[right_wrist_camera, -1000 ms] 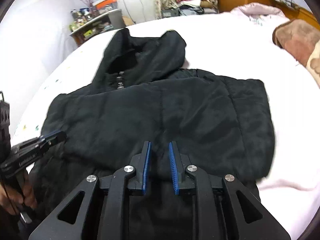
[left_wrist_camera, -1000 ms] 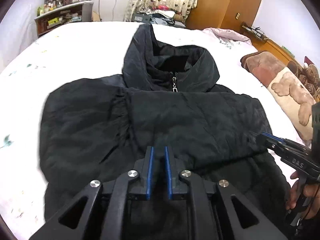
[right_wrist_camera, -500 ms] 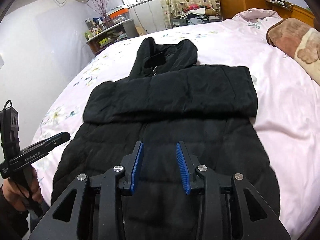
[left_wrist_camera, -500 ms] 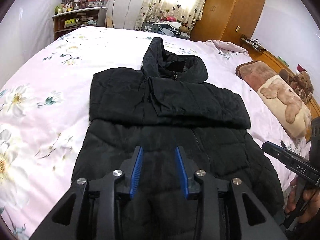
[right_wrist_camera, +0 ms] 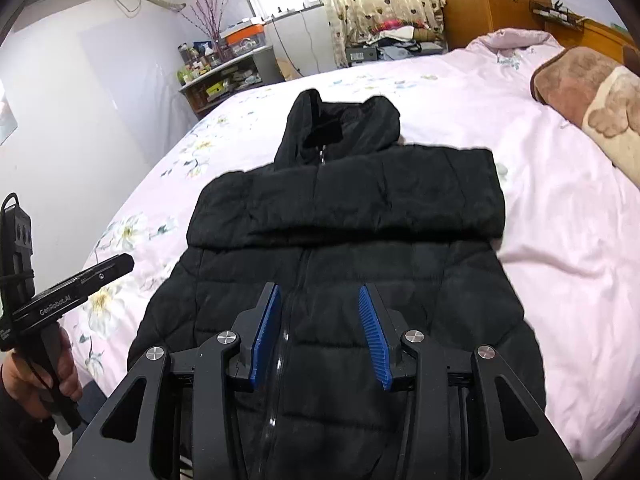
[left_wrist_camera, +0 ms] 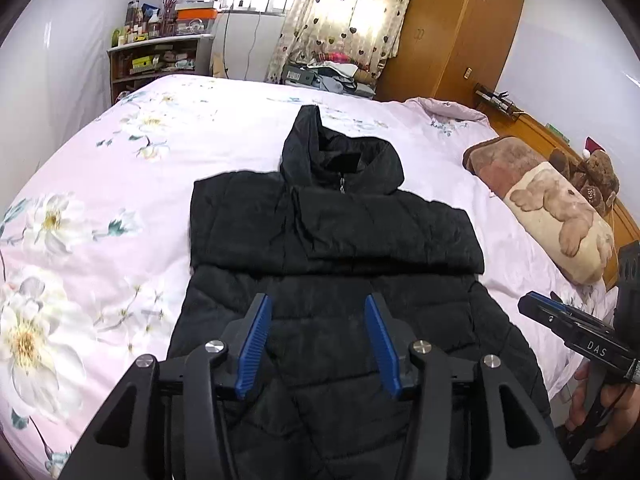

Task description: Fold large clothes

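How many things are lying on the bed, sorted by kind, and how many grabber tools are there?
Black puffer jacket: 1
Bear-print blanket: 1
Teddy bear: 1
Grippers: 2, left gripper and right gripper, both open, holding nothing
Total: 5

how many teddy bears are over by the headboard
2 that show: a stuffed teddy bear sits against the wooden headboard, and a printed bear lies on the blanket beside it. Others may be out of view.
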Tool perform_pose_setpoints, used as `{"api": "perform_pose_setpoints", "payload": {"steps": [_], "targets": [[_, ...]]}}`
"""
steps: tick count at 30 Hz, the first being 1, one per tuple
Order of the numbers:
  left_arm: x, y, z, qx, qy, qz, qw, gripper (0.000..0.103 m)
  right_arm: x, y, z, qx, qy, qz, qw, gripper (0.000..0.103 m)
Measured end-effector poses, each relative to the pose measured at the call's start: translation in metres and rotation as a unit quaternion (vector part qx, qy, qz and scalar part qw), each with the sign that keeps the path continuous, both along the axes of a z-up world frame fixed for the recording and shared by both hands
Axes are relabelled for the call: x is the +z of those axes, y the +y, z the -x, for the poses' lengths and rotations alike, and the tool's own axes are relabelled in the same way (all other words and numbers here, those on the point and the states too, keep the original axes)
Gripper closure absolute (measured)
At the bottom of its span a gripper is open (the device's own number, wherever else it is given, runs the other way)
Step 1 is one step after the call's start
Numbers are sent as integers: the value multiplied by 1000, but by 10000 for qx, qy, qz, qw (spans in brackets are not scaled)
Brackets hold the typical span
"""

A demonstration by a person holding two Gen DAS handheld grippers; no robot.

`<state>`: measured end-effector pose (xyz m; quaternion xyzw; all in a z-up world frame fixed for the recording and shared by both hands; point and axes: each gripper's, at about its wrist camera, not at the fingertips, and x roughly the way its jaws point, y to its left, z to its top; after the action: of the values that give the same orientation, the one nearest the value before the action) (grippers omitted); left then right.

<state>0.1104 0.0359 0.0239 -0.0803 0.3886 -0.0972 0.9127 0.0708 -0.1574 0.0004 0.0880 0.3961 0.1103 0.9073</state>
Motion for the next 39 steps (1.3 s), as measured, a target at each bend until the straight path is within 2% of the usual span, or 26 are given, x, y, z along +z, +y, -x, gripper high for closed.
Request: {"api": "perform_pose_setpoints", "payload": {"steps": [5, 10, 13, 20, 24, 31, 36, 37, 39], "targets": [[7, -8, -34, -122, -71, -42, 9999, 51, 6, 0, -29, -12, -28, 38, 10000, 61], [12, -19, -90, -260, -110, -223, 9994, 51, 13, -3, -75, -18, -104, 77, 9999, 61], [12, -24, -130, -276, -138, -390, 9988, 51, 16, -4, -110, -50, -127, 152, 9998, 61], [2, -33, -228, -324, 17, -482, 9983, 50, 17, -8, -199, -96, -148, 329, 9993, 61], [-6, -42, -277, -380, 62, -578, 9976, 45, 14, -13, -248, -149, -46, 346, 9993, 61], [-37, -47, -363, -276, 262, -609, 9974, 42, -10, -20, -334, -201, 180, 426, 9987, 61], [-59, -50, -407, -180, 359, -658, 9970, 43, -36, -24, -386, -352, 395, 478, 9975, 61], [-63, -52, -414, -227, 352, -640, 9971, 43, -39, -25, -394, -358, 414, 485, 9973, 61], [-70, -57, -424, -303, 357, -704, 9964, 51, -47, -26, -412, -409, 466, 493, 9969, 61]]}}
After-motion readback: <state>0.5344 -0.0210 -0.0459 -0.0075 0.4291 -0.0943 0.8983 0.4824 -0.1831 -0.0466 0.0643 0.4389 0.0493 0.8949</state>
